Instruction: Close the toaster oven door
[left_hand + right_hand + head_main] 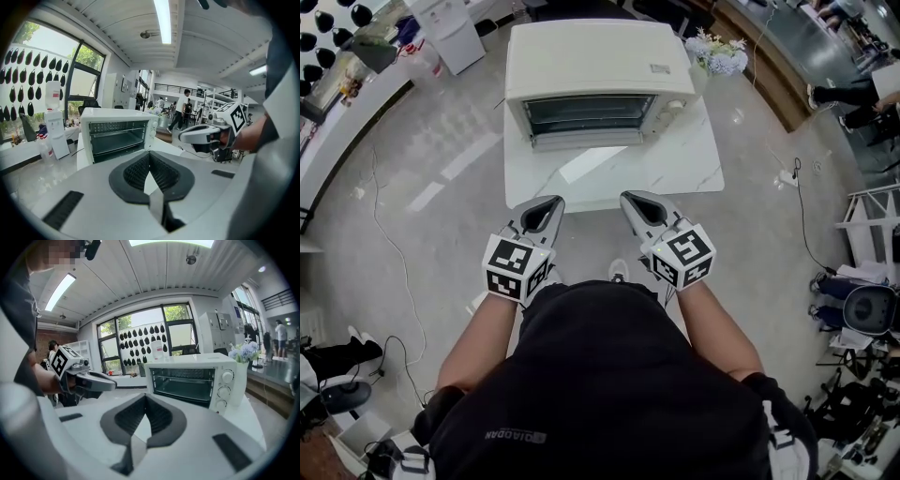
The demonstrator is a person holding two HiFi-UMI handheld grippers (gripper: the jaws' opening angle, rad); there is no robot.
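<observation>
A cream toaster oven (598,67) stands at the far end of a white marble table (684,164). Its door (586,140) is folded down at the front, and the dark cavity with a wire rack (589,113) shows. Both gripper views look into the oven (119,133) (187,379) from a short distance. My left gripper (551,203) and right gripper (630,199) hover side by side over the table's near edge, apart from the oven. Each has its jaws (149,155) (144,397) shut with nothing between them. Each gripper view also catches the other gripper (202,136) (91,379).
A vase of pale flowers (717,52) (243,356) stands just right of the oven. A white water dispenser (450,33) (54,123) is at the back left. Cables (802,216) trail over the grey floor. People (180,111) walk far behind.
</observation>
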